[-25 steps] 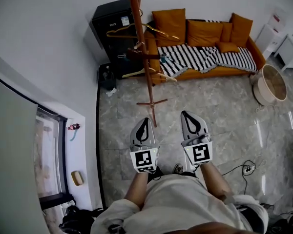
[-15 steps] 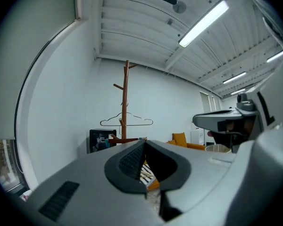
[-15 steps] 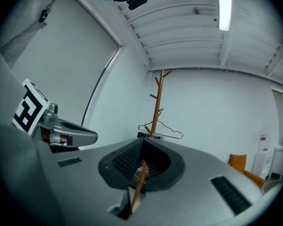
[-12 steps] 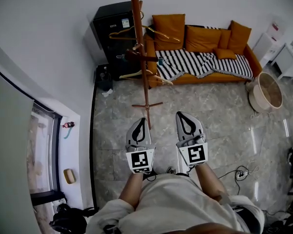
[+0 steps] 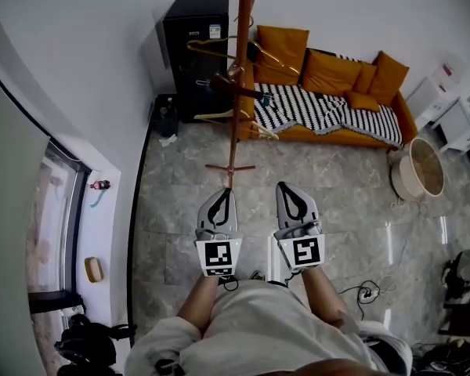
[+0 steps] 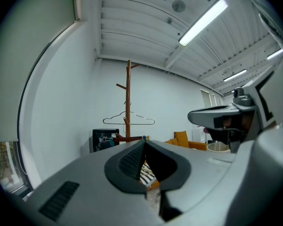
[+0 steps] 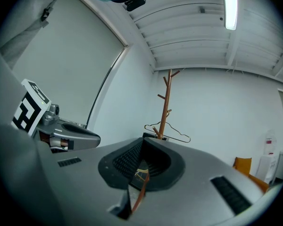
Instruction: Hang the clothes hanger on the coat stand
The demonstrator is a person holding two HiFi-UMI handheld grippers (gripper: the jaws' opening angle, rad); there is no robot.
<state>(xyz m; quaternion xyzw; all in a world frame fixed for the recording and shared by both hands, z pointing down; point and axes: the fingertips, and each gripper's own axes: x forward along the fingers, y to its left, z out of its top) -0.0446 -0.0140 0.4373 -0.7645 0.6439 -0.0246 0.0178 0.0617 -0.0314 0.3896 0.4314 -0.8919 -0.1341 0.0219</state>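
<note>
A tall brown wooden coat stand (image 5: pixel 239 69) rises from its cross base (image 5: pixel 229 167) on the marble floor. Several hangers hang on its pegs, among them a gold one (image 5: pixel 215 45) and a pale one (image 5: pixel 213 117). My left gripper (image 5: pixel 222 193) and right gripper (image 5: pixel 284 186) are held side by side just short of the base, both shut and empty. In the left gripper view the stand (image 6: pixel 128 98) with a wire hanger (image 6: pixel 129 120) shows beyond the shut left gripper (image 6: pixel 144 142). The right gripper view shows the stand (image 7: pixel 166 102) and a hanger (image 7: pixel 169 133) past the shut right gripper (image 7: pixel 142 140).
Behind the stand are a black cabinet (image 5: pixel 192 53) and an orange sofa (image 5: pixel 333 65) with a striped blanket (image 5: pixel 321 104). A round basket (image 5: pixel 415 171) stands at the right. A cable with a power strip (image 5: pixel 366 292) lies on the floor. A window sill (image 5: pixel 102 210) runs along the left.
The head view has swung, so the stand and the sofa sit differently in the picture. Both grippers have drifted a little left in the view, still shut and side by side.
</note>
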